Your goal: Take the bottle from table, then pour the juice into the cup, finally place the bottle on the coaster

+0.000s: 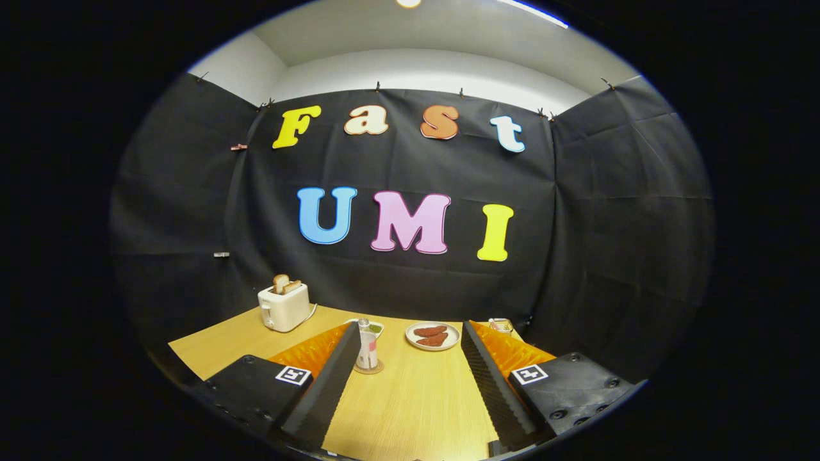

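The tongs point(410, 384) stand wide apart above the wooden bench point(410, 410), holding nothing, their two dark ridged fingers point(327, 384) spread to either side of bare wood. The bottle point(367, 344) stands upright on a round coaster point(369, 368), just beside the tip of the left finger and apart from it. Behind the bottle part of a cup point(375, 326) shows. A plate point(433, 336) with reddish-brown pieces sits ahead between the fingers, and a white toaster point(284, 306) holding toast stands farther off to the left.
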